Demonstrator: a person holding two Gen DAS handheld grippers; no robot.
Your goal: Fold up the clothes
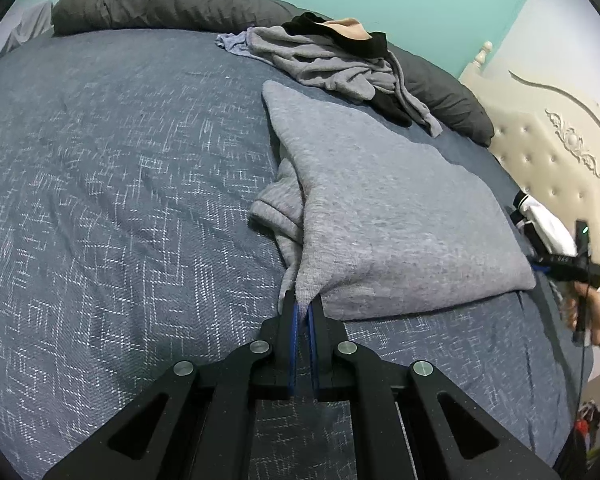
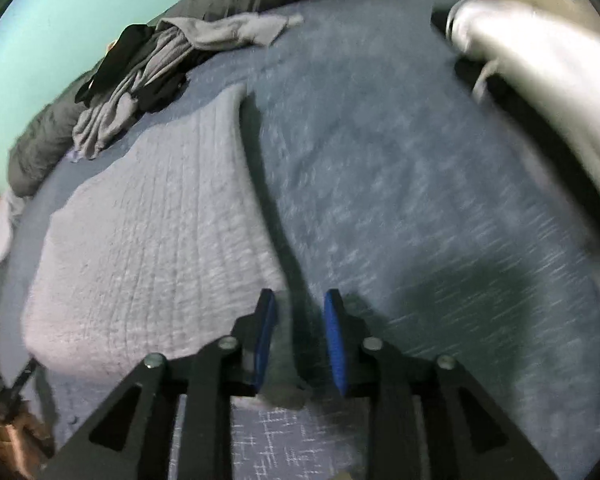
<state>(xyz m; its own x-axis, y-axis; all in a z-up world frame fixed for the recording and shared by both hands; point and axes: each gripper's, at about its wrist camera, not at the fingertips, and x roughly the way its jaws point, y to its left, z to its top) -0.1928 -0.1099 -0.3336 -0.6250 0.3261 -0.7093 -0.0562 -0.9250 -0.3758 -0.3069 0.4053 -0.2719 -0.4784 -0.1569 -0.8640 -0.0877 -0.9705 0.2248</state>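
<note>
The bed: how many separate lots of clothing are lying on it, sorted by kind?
Folded grey sweater: 1
Heap of unfolded clothes: 1
Total: 2 lots; the garments inside the heap cannot be counted apart.

Soft, even indoor light; left wrist view sharp, right wrist view smeared by motion blur; dark shadow on the bedspread; fisheye bending, black corners.

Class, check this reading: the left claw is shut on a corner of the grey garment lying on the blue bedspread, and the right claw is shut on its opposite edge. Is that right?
Not quite. The left claw is shut on a corner of the grey garment on the blue bedspread, but the right claw stands open, pads apart at the garment's edge, as the right wrist view shows.
</note>
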